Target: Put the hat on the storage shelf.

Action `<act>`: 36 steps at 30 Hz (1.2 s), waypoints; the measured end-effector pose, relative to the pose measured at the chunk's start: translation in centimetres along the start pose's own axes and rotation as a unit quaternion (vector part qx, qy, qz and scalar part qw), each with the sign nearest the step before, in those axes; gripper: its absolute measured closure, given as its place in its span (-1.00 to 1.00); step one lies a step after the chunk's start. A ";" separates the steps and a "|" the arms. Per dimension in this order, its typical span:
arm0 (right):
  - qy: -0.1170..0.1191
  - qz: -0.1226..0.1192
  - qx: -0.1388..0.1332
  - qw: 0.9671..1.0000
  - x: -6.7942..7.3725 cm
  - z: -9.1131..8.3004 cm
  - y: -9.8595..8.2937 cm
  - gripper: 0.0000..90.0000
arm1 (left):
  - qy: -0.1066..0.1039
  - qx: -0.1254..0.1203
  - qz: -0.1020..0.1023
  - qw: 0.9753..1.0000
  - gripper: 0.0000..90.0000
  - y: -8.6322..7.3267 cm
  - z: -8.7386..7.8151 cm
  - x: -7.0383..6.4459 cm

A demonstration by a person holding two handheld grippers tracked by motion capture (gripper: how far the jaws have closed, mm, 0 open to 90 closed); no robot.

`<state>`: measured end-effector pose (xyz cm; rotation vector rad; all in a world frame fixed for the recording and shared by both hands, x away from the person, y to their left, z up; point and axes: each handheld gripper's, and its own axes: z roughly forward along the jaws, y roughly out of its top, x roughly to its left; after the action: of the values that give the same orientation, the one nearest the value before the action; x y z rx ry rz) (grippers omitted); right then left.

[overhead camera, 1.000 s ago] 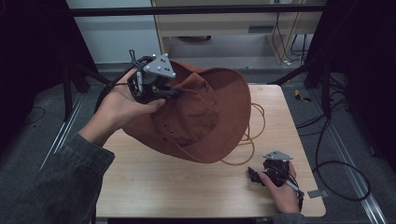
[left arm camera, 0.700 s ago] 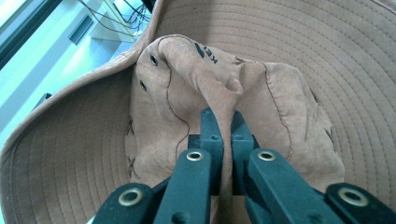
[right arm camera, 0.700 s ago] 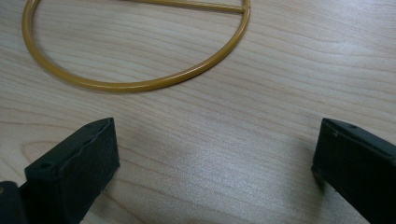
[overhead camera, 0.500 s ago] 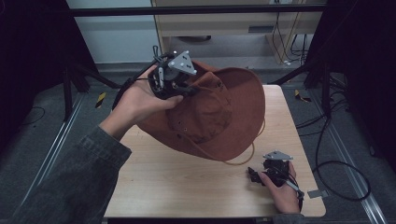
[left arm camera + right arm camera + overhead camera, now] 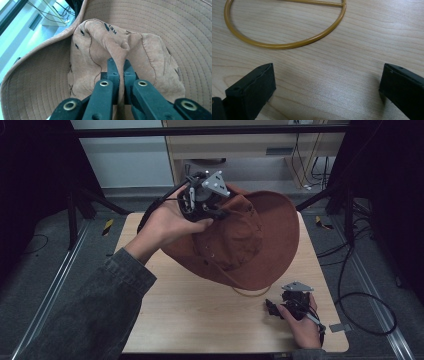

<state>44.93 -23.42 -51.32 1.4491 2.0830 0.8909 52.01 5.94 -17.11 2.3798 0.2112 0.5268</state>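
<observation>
Over the far half of the table [image 5: 200, 320], high view: the left gripper [image 5: 216, 212] holds a brown wide-brimmed hat [image 5: 260, 240] lifted and tilted, crown side toward the person. The left hand [image 5: 167, 225] grips the tool from the near-left; the grey plate sits on top. The hat's lower brim hangs near the tabletop — contact cannot be judged. A thin tan cord [image 5: 250, 292] loops out from under the brim onto the wood. The right gripper [image 5: 272, 308] rests low at the near-right corner, in the right hand [image 5: 302, 322], well apart from the hat.

Left gripper view: jaws pressed together on a pinched fold of the hat's crown [image 5: 120, 50]. Fabric ridge runs up between the two black jaws. Two small eyelets [image 5: 82, 32] show on the crown's side; dark printed letters near the top, too partial to read. Stitched brim [image 5: 175, 30] curves round behind — nothing seen inside the hat from here.

Right gripper view: jaws spread wide, nothing between them, just bare wood grain [image 5: 332, 82]. A yellow-tan cord loop [image 5: 287, 45] lies flat on the table just ahead of the jaw tips, not touching them.
</observation>
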 end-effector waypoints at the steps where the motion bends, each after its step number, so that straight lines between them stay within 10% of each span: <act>1: 0.000 0.000 0.000 1.000 0.0 0.0 0.0 -0.99 | -0.002 0.002 0.002 1.000 0.97 0.1 0.1 0.0; 36: 0.000 0.001 0.000 1.000 0.0 0.0 0.0 -0.99 | -0.009 0.008 -0.003 1.000 0.97 3.6 4.5 1.2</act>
<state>44.92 -23.41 -51.32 1.4509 2.0817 0.8916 55.05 0.98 -17.45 2.3986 0.2151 0.5039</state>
